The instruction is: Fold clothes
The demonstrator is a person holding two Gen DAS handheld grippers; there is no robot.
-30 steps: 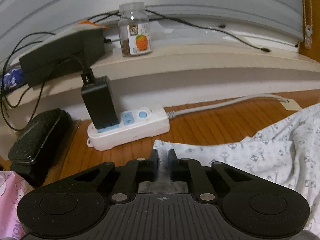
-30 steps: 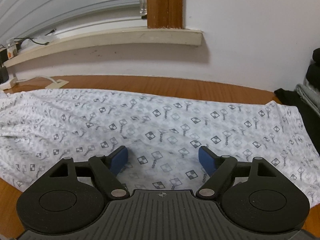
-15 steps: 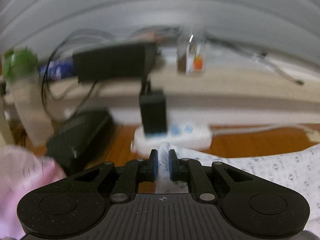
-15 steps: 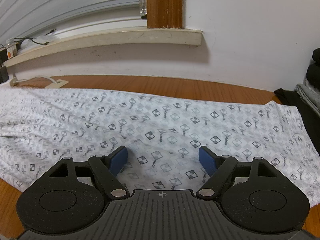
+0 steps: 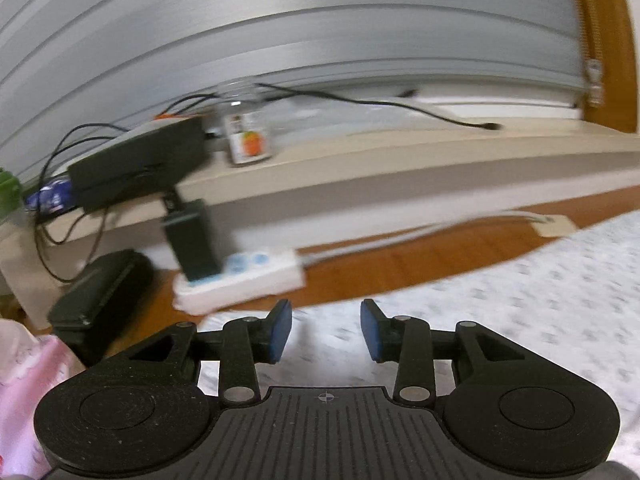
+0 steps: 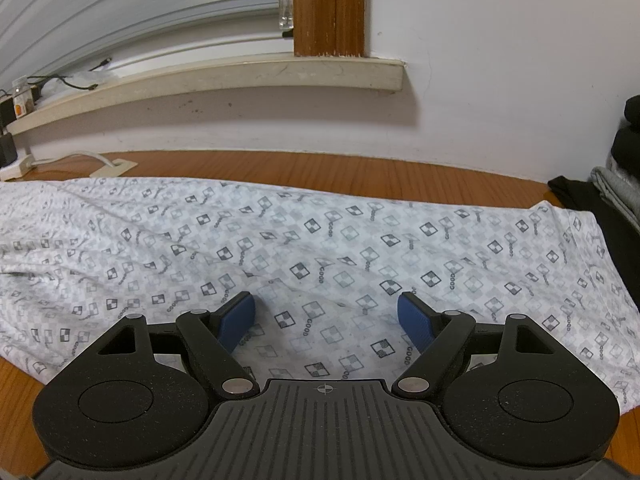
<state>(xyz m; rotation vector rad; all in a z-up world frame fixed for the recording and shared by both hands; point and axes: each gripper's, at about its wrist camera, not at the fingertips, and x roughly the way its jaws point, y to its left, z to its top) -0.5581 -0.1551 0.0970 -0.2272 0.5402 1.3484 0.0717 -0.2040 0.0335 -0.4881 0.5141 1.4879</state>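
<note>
- A wooden table [image 6: 360, 168] with a reddish-brown top carries the work; its bare strip runs between the cloth and a white wall [image 6: 500, 60]
- Along the wall runs a cream window ledge [image 6: 248, 76], with grey horizontal blinds [image 5: 280, 32] above it and a brown wooden frame post [image 6: 328, 8] at the blinds' end
- The patterned white garment [image 6: 320, 240], printed with small grey checked squares, lies spread flat across the table, covering most of its width; in the left wrist view, which is blurred, its edge [image 5: 500, 320] sits near the power strip
- The left gripper [image 5: 326, 330] hangs over the garment's edge with its jaws opening; cloth shows below the gap but neither blue pad presses on it
- The right gripper [image 6: 326, 322] is spread wide above the garment's middle, gripping nothing
- Beyond the left gripper stands a white power strip [image 5: 240, 284] with a black adapter [image 5: 192, 240] plugged in, its white cable trailing along the table
- On the ledge sit a black box [image 5: 140, 164] with tangled black wires and a clear jar [image 5: 246, 128] with an orange on its label
- A black case [image 5: 96, 300] rests at the far left, with pink fabric [image 5: 28, 380] just beside it
- At the right end a stack of dark and grey folded clothes [image 6: 620, 184] borders the garment
</note>
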